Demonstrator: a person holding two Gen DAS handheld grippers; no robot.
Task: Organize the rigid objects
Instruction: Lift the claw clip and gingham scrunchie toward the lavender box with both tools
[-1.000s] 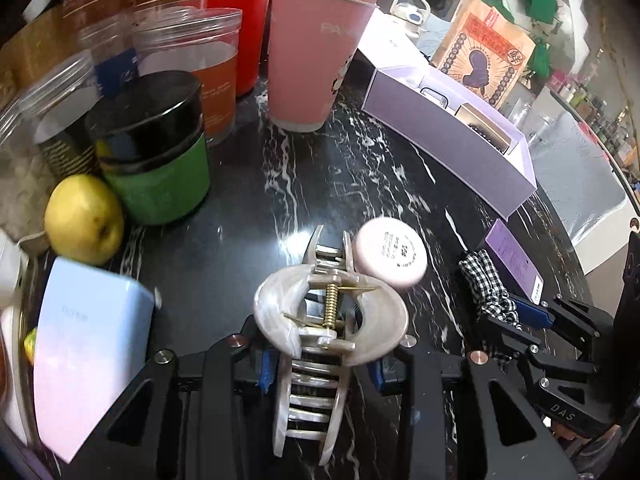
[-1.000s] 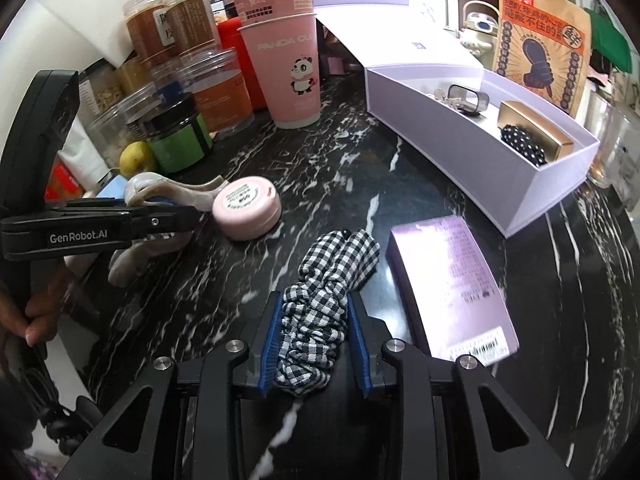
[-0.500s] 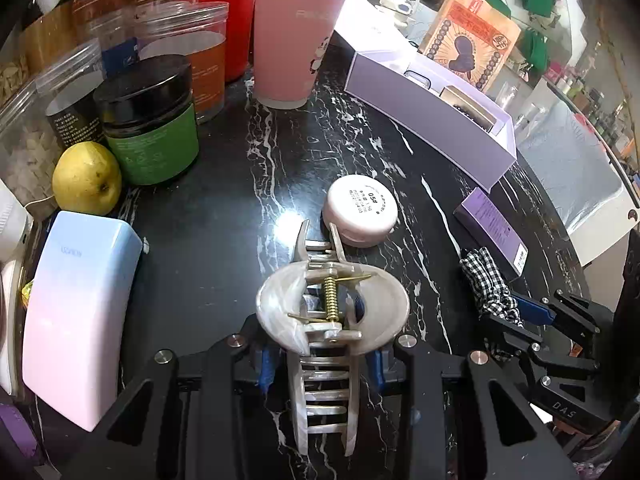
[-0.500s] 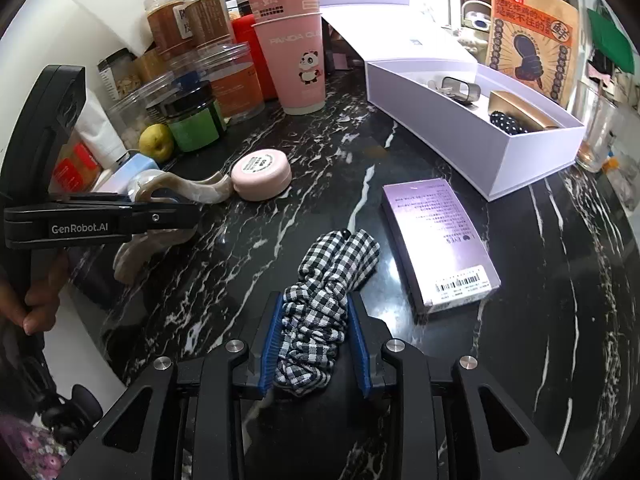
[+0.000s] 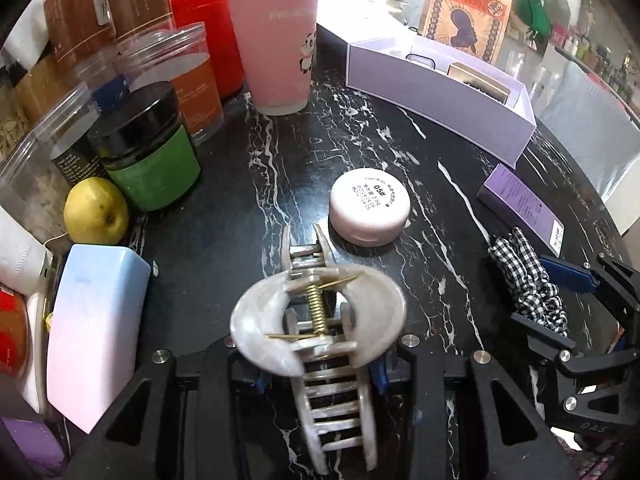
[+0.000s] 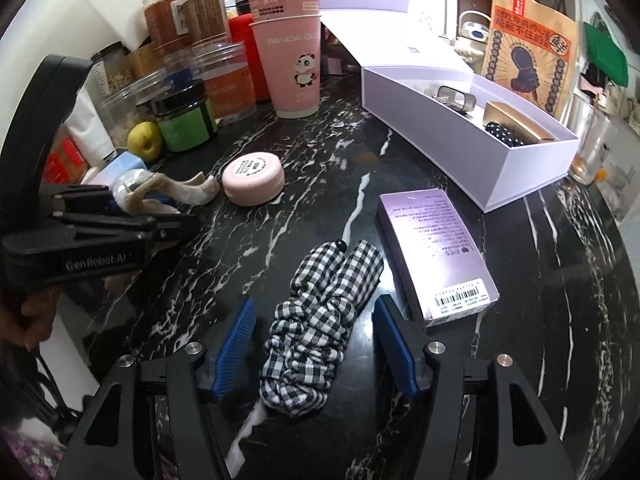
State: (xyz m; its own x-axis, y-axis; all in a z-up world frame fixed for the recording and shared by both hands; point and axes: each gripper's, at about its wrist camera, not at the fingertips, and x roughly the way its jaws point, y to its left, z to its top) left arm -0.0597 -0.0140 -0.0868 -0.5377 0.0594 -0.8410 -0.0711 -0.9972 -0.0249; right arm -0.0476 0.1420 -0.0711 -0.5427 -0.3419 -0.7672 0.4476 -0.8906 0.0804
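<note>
Left tongs (image 5: 320, 368): clamped narrow on the pearly hair claw (image 5: 320, 320), round pink case (image 5: 370, 212) just ahead
Right tongs (image 6: 316, 344): spread wide, pads clear of the checked scrunchie (image 6: 320, 320) lying between them on the counter (image 6: 320, 152)
Right view only: lilac box (image 6: 460, 132) interior, holding clips

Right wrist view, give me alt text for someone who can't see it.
The open right hand-held gripper straddles a checked scrunchie lying on a black marble counter. A purple carton lies beside it, an open lilac box beyond. At left, the left hand-held gripper holds a pearly hair claw.
</note>
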